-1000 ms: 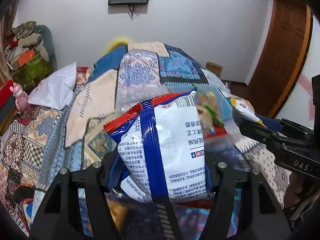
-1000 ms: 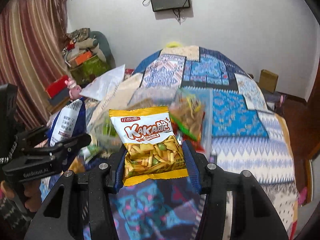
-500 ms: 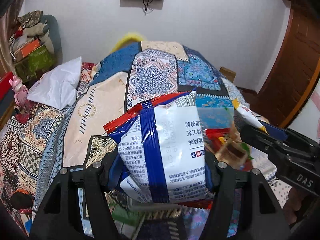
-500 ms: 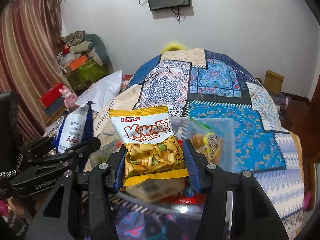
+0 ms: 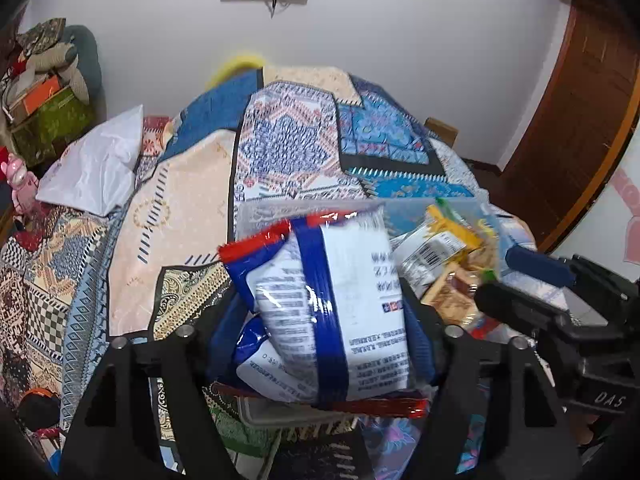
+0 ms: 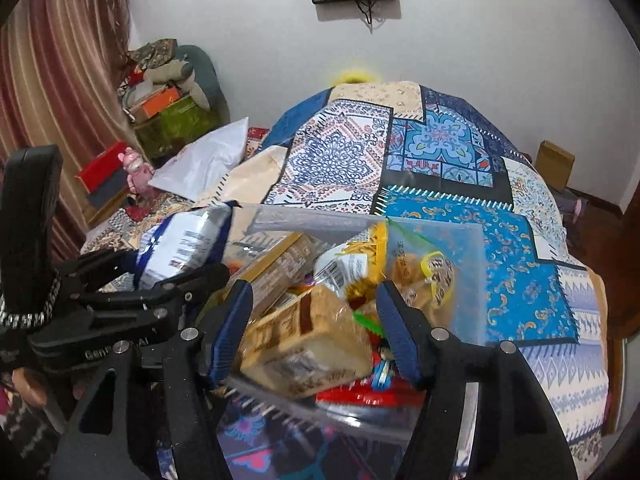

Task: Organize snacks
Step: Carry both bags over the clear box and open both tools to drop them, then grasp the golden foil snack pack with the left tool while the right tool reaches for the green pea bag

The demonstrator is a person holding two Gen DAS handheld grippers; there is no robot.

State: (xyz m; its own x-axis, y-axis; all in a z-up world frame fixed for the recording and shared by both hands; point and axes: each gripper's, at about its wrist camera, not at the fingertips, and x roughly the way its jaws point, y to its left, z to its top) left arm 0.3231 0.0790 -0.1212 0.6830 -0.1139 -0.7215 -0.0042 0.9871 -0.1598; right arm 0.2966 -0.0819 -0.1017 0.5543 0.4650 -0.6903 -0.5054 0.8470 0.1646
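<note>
My left gripper (image 5: 320, 316) is shut on a white and blue snack bag with red ends (image 5: 332, 312), held over the near left part of a clear plastic box (image 5: 256, 214) on the bed. The bag also shows in the right wrist view (image 6: 180, 248). My right gripper (image 6: 314, 320) is open and empty above the box (image 6: 460, 280). The yellow Kaka snack bag (image 6: 360, 256) lies in the box among several other snacks, next to a tan wrapped packet (image 6: 304, 340) between my fingers.
The box sits on a patchwork quilt (image 6: 440, 148) covering the bed. A white pillow (image 5: 96, 168) lies at the left, a pile of boxes and cushions (image 6: 168, 96) behind it. A wooden door (image 5: 580, 120) stands at the right, a cardboard box (image 6: 554, 164) by the wall.
My right gripper has opened and let go of the yellow Kaka bag, which now lies in the box. Both grippers have come down closer over the box; the left still holds its bag.
</note>
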